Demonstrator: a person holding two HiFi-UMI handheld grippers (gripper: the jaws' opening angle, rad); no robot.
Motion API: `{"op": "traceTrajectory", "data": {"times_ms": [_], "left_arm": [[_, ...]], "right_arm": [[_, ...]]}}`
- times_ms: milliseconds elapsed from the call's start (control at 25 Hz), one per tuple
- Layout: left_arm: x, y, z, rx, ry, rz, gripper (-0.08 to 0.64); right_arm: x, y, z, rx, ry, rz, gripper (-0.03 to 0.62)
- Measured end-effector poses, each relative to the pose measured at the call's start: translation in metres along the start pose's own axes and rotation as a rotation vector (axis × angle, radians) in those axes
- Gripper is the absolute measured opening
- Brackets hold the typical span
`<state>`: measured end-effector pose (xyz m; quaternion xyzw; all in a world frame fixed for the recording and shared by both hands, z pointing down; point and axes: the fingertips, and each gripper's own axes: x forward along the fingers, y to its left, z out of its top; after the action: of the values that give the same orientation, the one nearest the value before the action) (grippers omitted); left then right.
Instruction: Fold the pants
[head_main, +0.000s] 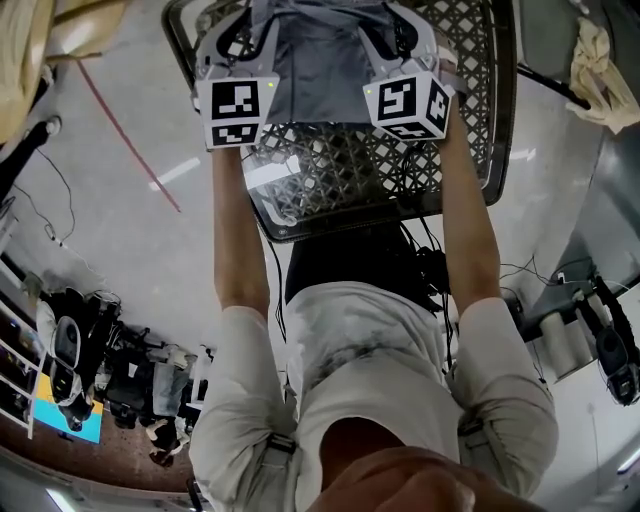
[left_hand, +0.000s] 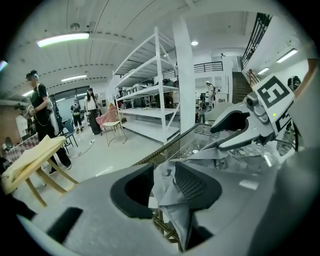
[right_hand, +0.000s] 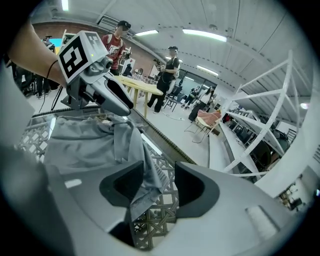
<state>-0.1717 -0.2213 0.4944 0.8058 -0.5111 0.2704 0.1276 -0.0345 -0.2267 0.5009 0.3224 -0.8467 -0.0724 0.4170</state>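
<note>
On the wire-mesh table (head_main: 340, 178), grey pants (head_main: 320, 70) are lying. The left gripper (left_hand: 161, 182) and right gripper (right_hand: 159, 176) are both standing released, cloth hanging loose between their jaws. That cloth is seemingly clinging to the left pad, risking a dragged, undone fold.

Place: I read a workshop hall | cues: white shelving racks (left_hand: 150, 95) centre, strip light (left_hand: 62, 39) upper left, bare concrete floor (head_main: 130, 250)

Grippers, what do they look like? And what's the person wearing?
The left gripper and right gripper are grey with black, ribbed pads. Each carries a white cube printed with black square markers. The person wears a pale short-sleeved shirt.
</note>
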Motion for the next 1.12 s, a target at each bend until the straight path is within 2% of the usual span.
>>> {"op": "traceTrajectory", "data": {"times_ms": [320,840,1000,1120], "left_arm": [[-0.030,-0.009,0.021,0.005,-0.066,0.009,0.117],[-0.083,-0.047,0.039,-0.028,-0.162,-0.002,0.005],[-0.100,-0.064,0.044,-0.054,-0.192,-0.021,0.005],[-0.116,-0.074,0.053,-0.091,-0.260,-0.024,0.005]], "right_arm": [[-0.030,-0.009,0.020,0.033,-0.068,-0.060,0.196],[-0.087,0.019,0.041,0.103,-0.156,-0.089,0.020],[-0.108,0.026,0.047,0.135,-0.184,-0.091,0.009],[-0.126,0.034,0.052,0.183,-0.215,-0.077,0.009]]}}
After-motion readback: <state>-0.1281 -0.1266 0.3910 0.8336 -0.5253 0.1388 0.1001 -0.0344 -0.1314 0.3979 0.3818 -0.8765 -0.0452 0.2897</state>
